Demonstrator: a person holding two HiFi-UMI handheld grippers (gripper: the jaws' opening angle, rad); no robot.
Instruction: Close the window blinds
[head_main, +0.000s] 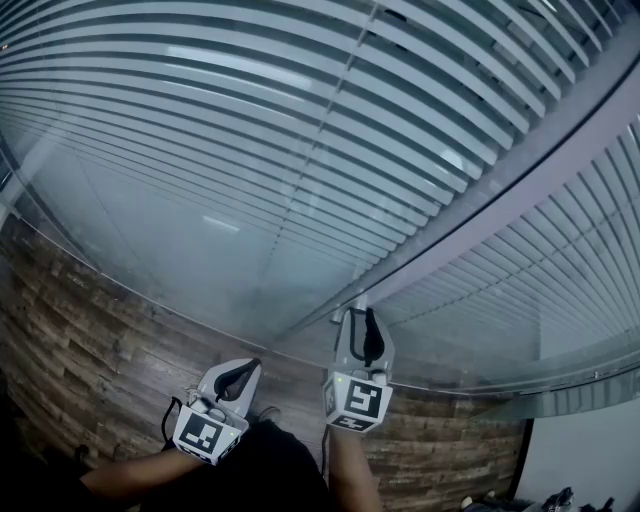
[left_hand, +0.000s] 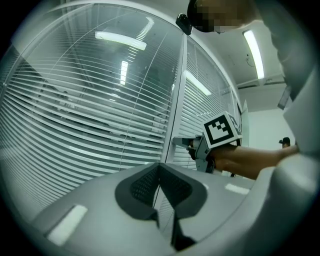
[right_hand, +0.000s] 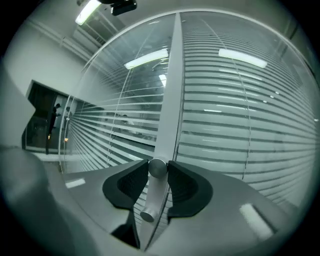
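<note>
Two spans of slatted blinds (head_main: 250, 130) fill the glass ahead, split by a pale frame post (right_hand: 169, 100) straight before the right hand-held gripper (right_hand: 158, 169), with open air on both sides. Its jaws are clamped on a round metal knob (right_hand: 157, 167) on that post. To its left and nearer the person, the left hand-held gripper (left_hand: 160, 169) has its jaws together, empty.

You stand on a wood-plank floor (head_main: 90, 330) (dark brown); a ceiling strip light (left_hand: 254, 47) glows beside your glass wall (head_main: 200, 230).
</note>
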